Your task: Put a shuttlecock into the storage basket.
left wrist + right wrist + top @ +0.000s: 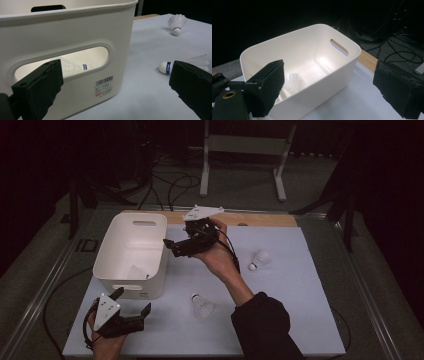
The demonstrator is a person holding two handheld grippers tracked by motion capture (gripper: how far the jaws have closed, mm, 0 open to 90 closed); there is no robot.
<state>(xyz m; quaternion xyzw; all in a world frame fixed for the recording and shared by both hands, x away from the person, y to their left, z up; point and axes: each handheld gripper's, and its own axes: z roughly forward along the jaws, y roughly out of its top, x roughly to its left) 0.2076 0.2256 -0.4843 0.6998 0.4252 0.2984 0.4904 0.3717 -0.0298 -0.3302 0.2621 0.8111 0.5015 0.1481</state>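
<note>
A white plastic bin [107,247] stands at the left of the pale mat. One shuttlecock [293,83] lies on the bin's floor, and it shows through the handle slot as well [75,66]. Two more shuttlecocks lie on the mat, one near the front middle [202,306] and one at the right [260,259]. My right gripper [171,248] hovers just right of the bin's rim [319,26], open and empty, pointing at the bin. My left gripper [134,300] rests low in front of the bin's near wall [75,32], open, nothing between its jaws.
A wooden strip [260,219] runs along the mat's far edge. Cables [170,185] and a white metal stand [240,150] lie on the floor beyond the table. The mat [300,285] is bare at the right.
</note>
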